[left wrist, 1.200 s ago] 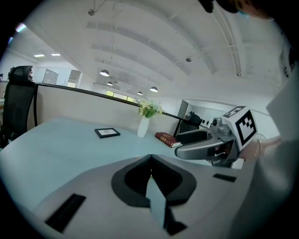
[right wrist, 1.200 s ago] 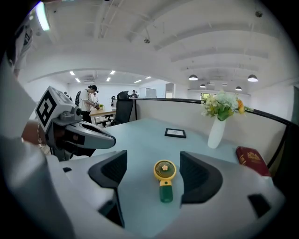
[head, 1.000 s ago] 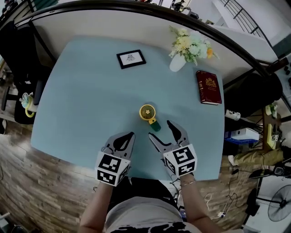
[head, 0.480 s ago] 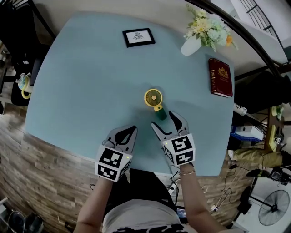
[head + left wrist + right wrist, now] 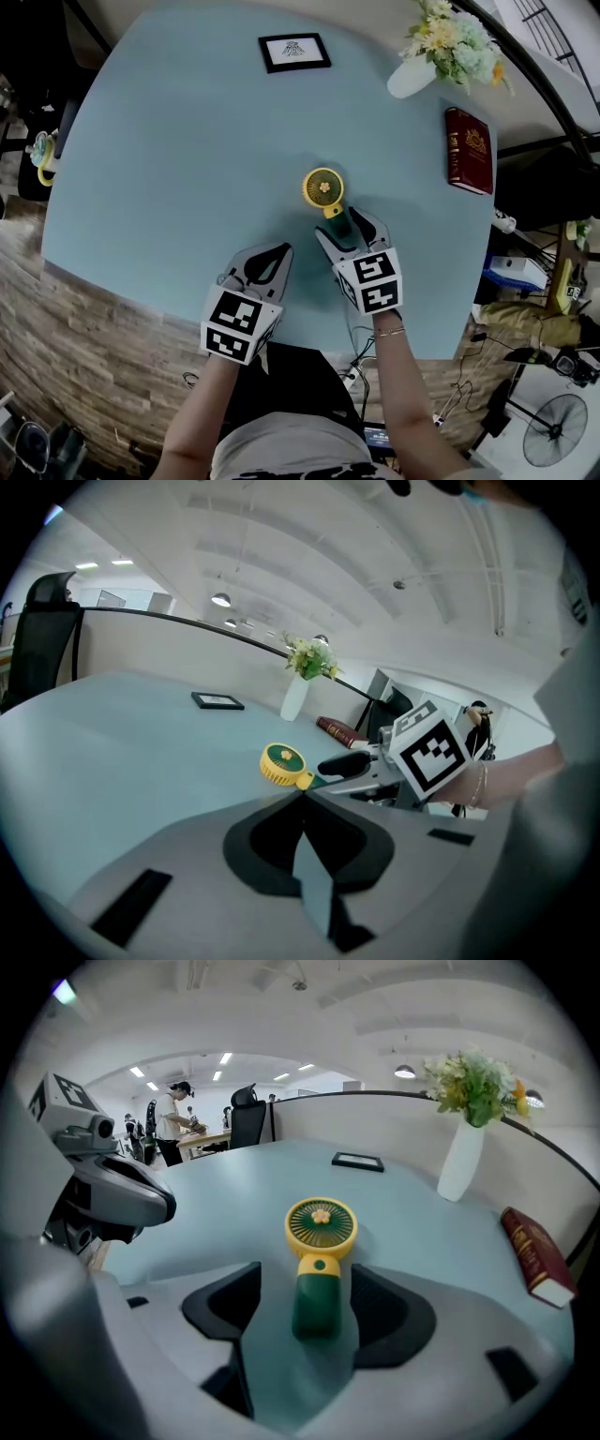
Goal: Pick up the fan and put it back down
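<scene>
A small hand fan [image 5: 323, 187] with a yellow round head and a dark green handle lies flat on the light blue table [image 5: 187, 169]. My right gripper [image 5: 343, 228] is low over it, one jaw on each side of the handle. In the right gripper view the fan [image 5: 321, 1227] shows a gap on both sides, and the right gripper [image 5: 305, 1283] is open; its jaws have just been closing around the handle. My left gripper [image 5: 277, 255] hovers left of the fan, apart from it. In the left gripper view its jaws [image 5: 302, 794] meet, with the fan [image 5: 281, 764] beyond.
At the table's far side are a black picture frame [image 5: 294, 52] and a white vase of flowers [image 5: 441, 42]. A red book [image 5: 469, 150] lies near the right edge. The table's near edge runs just under my grippers. A person [image 5: 173, 1115] stands far off.
Both grippers have moved forward and down toward the fan. The right one now straddles the handle, where before its tips stood short of it. The fan lies where it was.
</scene>
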A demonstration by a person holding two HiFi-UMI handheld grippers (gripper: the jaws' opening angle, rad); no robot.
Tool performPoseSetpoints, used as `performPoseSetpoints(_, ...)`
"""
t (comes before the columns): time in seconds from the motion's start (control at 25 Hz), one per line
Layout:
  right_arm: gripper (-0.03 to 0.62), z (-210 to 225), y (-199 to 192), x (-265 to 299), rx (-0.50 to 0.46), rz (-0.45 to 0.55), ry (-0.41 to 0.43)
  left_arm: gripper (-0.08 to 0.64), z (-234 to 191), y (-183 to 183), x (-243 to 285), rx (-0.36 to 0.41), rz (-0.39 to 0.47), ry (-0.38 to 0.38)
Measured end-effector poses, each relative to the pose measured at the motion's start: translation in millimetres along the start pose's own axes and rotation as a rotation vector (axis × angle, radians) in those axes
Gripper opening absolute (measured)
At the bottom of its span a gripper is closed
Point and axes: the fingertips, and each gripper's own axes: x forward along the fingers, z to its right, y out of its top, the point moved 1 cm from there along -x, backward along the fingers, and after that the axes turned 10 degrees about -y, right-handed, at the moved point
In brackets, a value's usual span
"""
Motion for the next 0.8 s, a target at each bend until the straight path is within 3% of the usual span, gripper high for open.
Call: performPoseSetpoints(0.8, 0.202, 4.5, -15.6, 23.5, 0.042, -0.042, 0.014, 0.011, -6.0, 1.6, 12.1, -0.012, -0.018, 0.004)
